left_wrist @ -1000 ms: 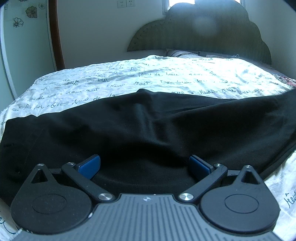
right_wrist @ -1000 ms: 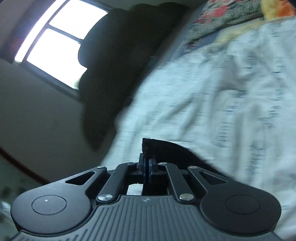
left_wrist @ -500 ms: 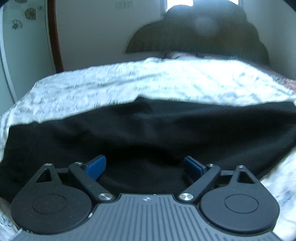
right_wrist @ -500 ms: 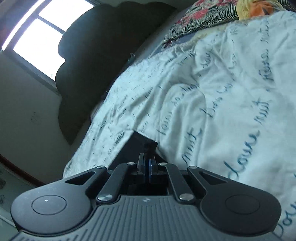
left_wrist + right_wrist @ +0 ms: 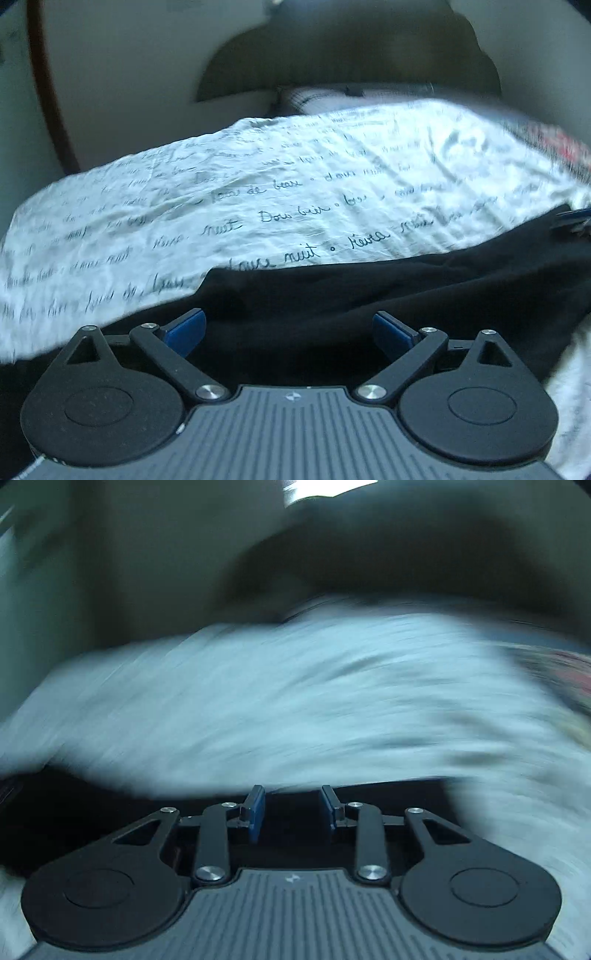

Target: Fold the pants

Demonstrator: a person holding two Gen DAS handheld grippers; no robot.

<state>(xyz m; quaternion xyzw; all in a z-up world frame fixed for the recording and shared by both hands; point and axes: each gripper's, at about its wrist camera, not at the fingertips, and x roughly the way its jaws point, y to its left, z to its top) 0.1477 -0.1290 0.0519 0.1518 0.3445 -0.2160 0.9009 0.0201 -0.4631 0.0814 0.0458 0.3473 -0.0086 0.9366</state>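
While both grippers hover with jaws apart, the left gripper (image 5: 288, 326) wide and the right gripper (image 5: 291, 808) narrower, the soft black fabric pants (image 5: 369, 295) lie across the frame's lower half on the white script-printed bedsheet (image 5: 258, 192); a shallow pinch could drag one layer and skew the fold.

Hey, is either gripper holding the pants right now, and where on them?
Neither. Left gripper and right gripper are open over the black pants.

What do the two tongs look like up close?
Both match. The left tongs and right tongs have blue pads on black jointed bars with silver screws, two round black discs, and a grey ribbed body with a tiny white logo. No cables or sleeves show.
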